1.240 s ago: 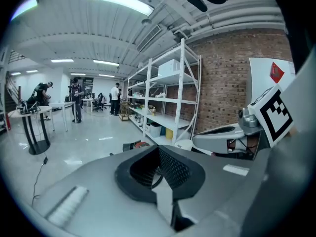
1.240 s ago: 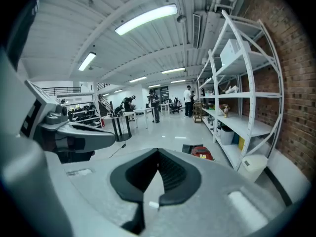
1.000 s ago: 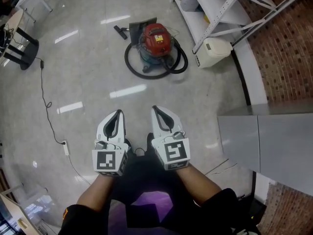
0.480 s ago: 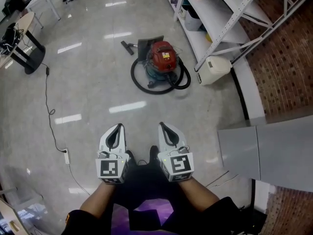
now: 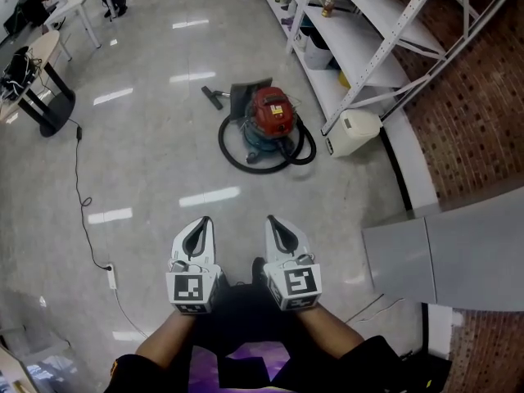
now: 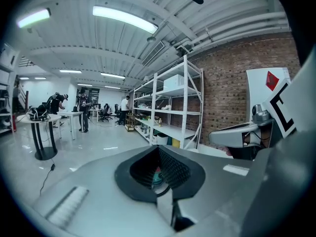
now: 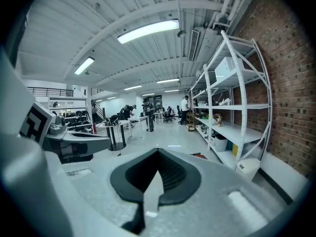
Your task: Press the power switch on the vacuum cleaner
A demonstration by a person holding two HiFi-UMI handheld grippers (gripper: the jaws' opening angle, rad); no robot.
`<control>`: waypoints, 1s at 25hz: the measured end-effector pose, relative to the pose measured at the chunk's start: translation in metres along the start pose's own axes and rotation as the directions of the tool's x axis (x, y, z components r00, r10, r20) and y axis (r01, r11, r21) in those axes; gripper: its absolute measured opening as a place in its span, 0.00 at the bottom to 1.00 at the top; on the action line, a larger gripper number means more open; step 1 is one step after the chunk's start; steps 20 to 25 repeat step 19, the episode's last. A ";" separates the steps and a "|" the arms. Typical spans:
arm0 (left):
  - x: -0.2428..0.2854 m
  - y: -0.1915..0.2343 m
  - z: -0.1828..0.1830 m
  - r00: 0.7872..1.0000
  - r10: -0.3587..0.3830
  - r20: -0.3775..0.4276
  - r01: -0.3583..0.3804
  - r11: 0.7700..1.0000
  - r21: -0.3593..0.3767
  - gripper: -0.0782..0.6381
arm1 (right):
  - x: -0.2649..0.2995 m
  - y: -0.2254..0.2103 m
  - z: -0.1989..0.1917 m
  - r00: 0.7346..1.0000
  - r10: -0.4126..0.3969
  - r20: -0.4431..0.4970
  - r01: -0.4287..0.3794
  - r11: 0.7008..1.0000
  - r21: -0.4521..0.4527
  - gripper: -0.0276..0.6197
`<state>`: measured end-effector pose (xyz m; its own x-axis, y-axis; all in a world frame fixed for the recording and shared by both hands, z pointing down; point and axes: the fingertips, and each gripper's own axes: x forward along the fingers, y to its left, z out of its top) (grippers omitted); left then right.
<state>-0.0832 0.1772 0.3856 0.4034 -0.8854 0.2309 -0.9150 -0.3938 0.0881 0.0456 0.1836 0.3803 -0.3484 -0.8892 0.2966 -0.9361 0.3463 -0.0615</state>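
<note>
White-and-grey plastic, the left gripper [image 5: 201, 223] and the right gripper [image 5: 274, 222] are hovering side by side, each with its jaws pressed together, clamping nothing and touching no object. Well ahead of both tips, slightly toward the right gripper's side, the red-lidded, teal-bodied canister vacuum cleaner [image 5: 270, 117] is standing upright on the pale glossy floor [image 5: 147, 162], its long axis running vertically and its red lid facing up. A black hose [image 5: 232, 158] is looping round its base, and a black nozzle [image 5: 211, 97] is lying just beyond it toward the left gripper's side.
</note>
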 end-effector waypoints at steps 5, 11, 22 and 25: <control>0.003 0.006 0.005 1.000 0.000 0.014 0.000 1.000 -0.008 0.13 | 0.003 0.003 0.000 1.000 0.008 0.021 -0.007 1.000 -0.024 0.03; 0.007 0.009 0.008 1.000 0.002 0.023 -0.002 1.000 -0.012 0.13 | 0.008 0.005 0.008 1.000 0.013 0.026 -0.013 0.999 -0.033 0.03; 0.007 0.016 0.004 1.000 0.021 0.016 -0.020 1.000 -0.022 0.13 | 0.013 0.011 0.008 0.999 0.044 0.015 -0.044 0.998 -0.043 0.03; 0.007 0.016 0.004 1.000 0.021 0.016 -0.020 1.000 -0.022 0.13 | 0.013 0.011 0.008 0.999 0.044 0.015 -0.044 0.998 -0.043 0.03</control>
